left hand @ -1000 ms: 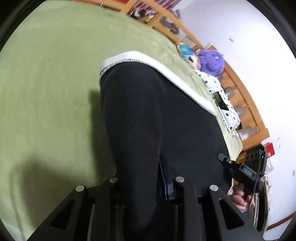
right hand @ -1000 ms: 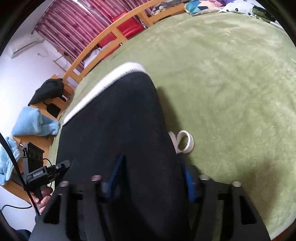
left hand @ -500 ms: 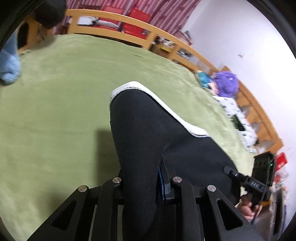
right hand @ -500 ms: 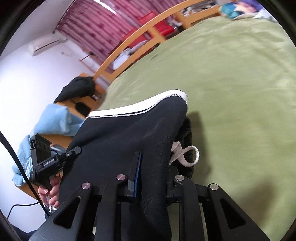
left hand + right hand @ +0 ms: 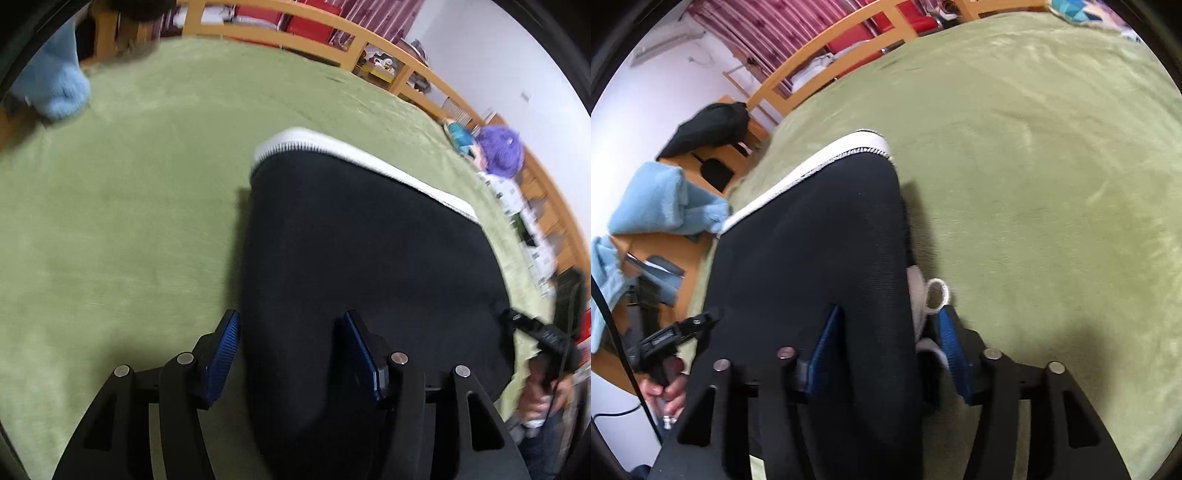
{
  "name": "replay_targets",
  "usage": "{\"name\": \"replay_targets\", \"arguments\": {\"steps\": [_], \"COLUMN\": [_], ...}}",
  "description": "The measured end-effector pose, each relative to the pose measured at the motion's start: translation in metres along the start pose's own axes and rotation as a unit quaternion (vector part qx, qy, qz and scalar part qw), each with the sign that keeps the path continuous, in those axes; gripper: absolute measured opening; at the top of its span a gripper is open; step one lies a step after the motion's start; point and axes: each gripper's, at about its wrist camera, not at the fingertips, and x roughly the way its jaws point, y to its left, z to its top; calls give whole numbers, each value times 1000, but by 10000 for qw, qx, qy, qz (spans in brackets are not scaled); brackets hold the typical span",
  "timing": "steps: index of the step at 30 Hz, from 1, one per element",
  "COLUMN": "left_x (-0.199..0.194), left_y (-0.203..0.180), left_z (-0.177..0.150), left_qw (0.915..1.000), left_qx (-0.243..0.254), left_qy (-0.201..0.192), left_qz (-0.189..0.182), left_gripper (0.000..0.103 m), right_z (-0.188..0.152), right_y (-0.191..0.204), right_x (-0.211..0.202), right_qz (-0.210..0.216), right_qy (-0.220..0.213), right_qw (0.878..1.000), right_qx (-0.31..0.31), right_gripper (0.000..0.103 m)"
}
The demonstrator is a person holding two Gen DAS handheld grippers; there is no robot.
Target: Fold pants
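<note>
Two grippers, yours: left gripper [image 5: 291, 354] and right gripper [image 5: 886, 347] jaws opening, earlier pinched on black pants [image 5: 362, 258], now loose around them, centre frame on green blanket [image 5: 129, 221].

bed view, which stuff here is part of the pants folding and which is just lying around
Part of the job:
- black pants with white hem, lying on the green blanket
- left gripper and right gripper, both jaws opening over the fabric

Just lying about:
- blue towel
- purple plush
- black garment on the side table
</note>
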Motion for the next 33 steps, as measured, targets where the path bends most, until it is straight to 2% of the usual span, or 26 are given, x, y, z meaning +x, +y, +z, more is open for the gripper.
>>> {"name": "replay_targets", "arguments": {"steps": [3,7,9,11,13,16,18,20,23,25,28,30,33], "left_x": [-36,-64,-61,-46,-29,-23,-29,-41,-55,-60,-53,-42,-27], "left_y": [-9,-32,-40,-39,-36,-17,-12,-16,-23,-28,-34,-37,-37], "left_z": [-5,-21,-38,-66,-89,-105,-99,-86,-60,-39,-7,15,44], "left_qw": [9988,9959,9951,9946,9965,9999,9996,9999,9982,9965,9941,9933,9953], "left_qx": [233,418,473,497,474,-95,-154,61,312,408,595,603,454], "left_qy": [-371,-732,-717,-464,-221,-38,71,-100,-435,-657,-858,-882,-837], "left_qz": [233,331,493,778,654,-110,-244,-43,275,310,301,430,194], "left_gripper": [66,73,73,73,74,74,74,73,73,73,73,72,72], "right_z": [-3,-27,-47,-69,-83,-99,-95,-86,-65,-43,-11,10,37], "right_y": [17,42,57,59,53,49,50,51,55,59,67,71,78], "right_x": [-33,-70,-72,-56,-36,-27,-29,-37,-54,-58,-48,-37,-21], "right_qz": [-450,-402,-422,-477,-653,-821,-734,-611,-535,-472,-547,-557,-489], "right_qy": [-335,-970,-1143,-907,-593,-494,-335,-263,-615,-863,-993,-1046,-1055], "right_qw": [9981,9918,9863,9856,9868,9859,9877,9894,9879,9858,9838,9831,9824], "right_qx": [-265,-730,-1112,-1348,-1355,-1370,-1340,-1288,-1321,-1358,-1386,-1395,-1463], "right_gripper": [54,53,41,31,26,26,26,26,26,32,34,33,27]}}
